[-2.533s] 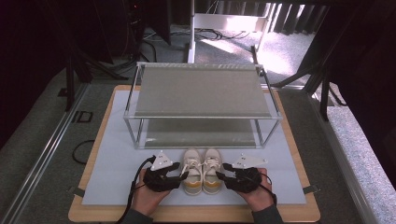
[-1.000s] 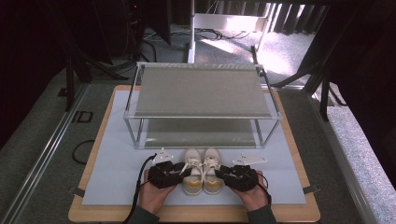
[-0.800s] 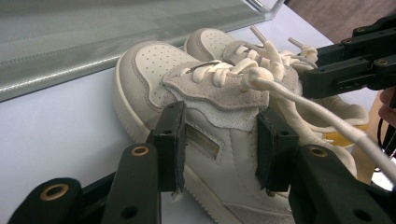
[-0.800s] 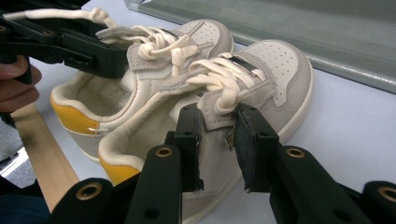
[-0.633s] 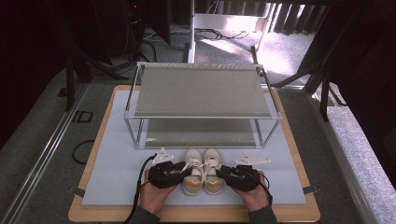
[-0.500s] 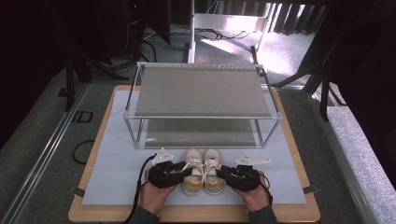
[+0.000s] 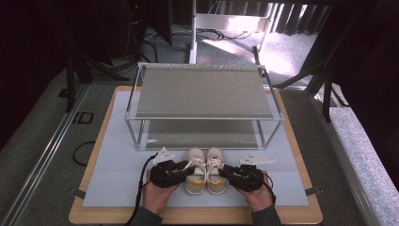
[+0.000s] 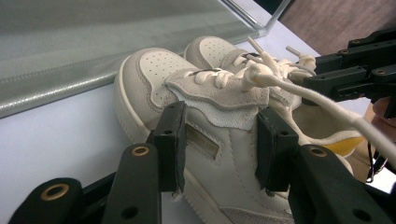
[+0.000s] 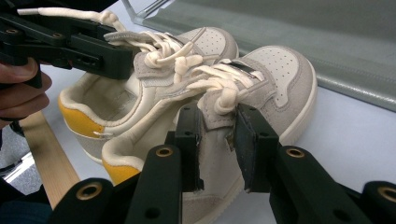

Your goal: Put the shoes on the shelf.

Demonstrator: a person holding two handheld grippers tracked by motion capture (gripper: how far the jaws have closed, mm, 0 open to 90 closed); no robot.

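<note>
Two small cream sneakers with yellow heels stand side by side near the table's front edge, toes pointing away. My left gripper (image 7: 186, 170) (image 8: 219, 144) comes in from the left and is shut on the outer side of the left shoe (image 7: 195, 170) (image 8: 154, 79), just below its suede eyelet flap. From the right, my right gripper (image 7: 227, 172) (image 9: 218, 144) is shut on the laced eyelet flap of the right shoe (image 7: 216, 170) (image 9: 275, 79). A loose lace (image 8: 327, 107) trails from the left shoe across the left gripper view. A hand holds each gripper.
A two-tier metal rack (image 7: 202, 92) with grey shelves stands just behind the shoes. A white mat (image 7: 117, 160) covers the wooden board (image 7: 197, 214). Dark floor, stands and cables surround the table.
Since the oldest frame both grippers have moved slightly inward against the shoes. Over the last second nothing has visibly moved.
</note>
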